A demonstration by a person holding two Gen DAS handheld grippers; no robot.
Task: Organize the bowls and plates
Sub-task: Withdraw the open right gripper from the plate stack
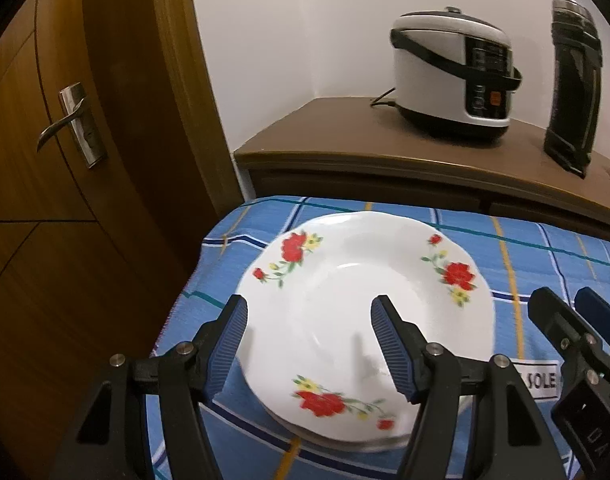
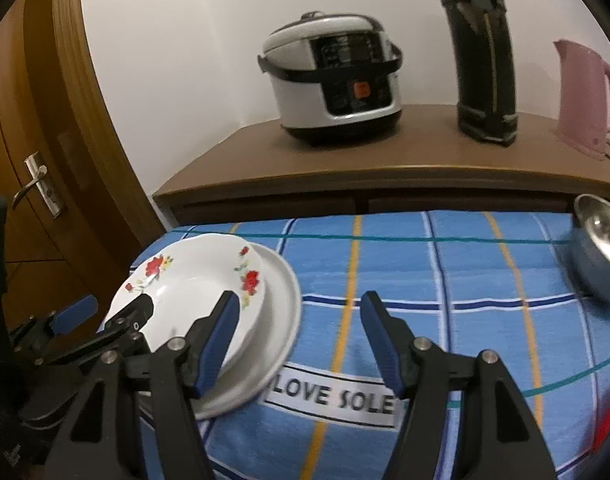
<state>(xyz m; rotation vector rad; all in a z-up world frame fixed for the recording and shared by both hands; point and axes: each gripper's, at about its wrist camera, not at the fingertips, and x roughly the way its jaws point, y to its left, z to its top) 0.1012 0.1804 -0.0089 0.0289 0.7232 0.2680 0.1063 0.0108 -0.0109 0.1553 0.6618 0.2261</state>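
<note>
A white plate with red flowers (image 1: 357,312) lies on top of a plain white plate (image 2: 283,300) at the left end of the blue checked cloth (image 2: 425,280). My left gripper (image 1: 309,308) hangs open just above the flowered plate's near half, its pads clear of the rim. My right gripper (image 2: 300,300) stands open over the cloth, just right of the stack, with nothing between its fingers. In the right wrist view the left gripper (image 2: 115,306) shows at the stack's left side. A steel bowl (image 2: 601,248) sits at the cloth's far right edge.
Behind the cloth stands a wooden cabinet (image 2: 345,160) with a rice cooker (image 2: 333,88), a tall black appliance (image 2: 485,60) and a pink kettle (image 2: 585,92). A wooden door (image 1: 73,120) is close on the left. Something red (image 2: 609,420) shows at the lower right.
</note>
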